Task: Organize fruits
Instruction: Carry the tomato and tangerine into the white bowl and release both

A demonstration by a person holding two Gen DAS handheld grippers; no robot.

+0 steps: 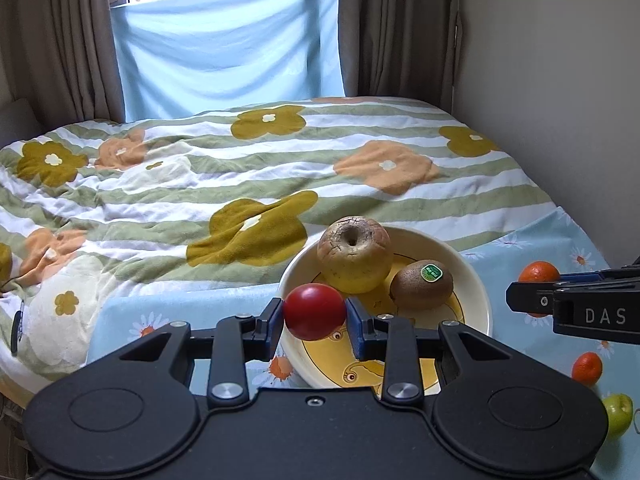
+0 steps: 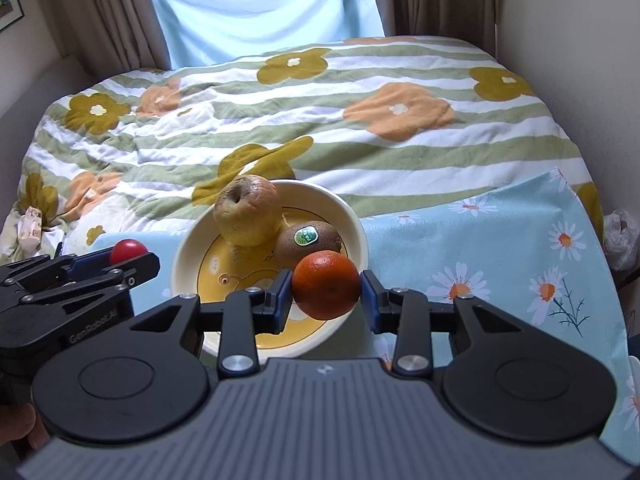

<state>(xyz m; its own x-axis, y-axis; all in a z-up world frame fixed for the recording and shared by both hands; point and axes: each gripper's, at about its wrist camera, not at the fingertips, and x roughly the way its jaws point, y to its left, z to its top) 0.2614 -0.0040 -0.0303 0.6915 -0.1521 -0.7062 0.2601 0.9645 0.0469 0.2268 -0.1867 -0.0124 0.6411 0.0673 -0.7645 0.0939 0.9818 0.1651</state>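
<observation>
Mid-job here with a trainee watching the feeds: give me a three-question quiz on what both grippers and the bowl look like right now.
1. True or false: the left gripper is shut on a red tomato.
2. Multiple choice: what does the right gripper hold? A) kiwi B) orange C) green apple
3. Fill in: the two fruits lying in the bowl are the wrinkled yellow apple and the ____.

Key
1. True; its fingers press on both sides.
2. B, the orange, held over the bowl's near rim.
3. Kiwi, the one with a green sticker.
</observation>
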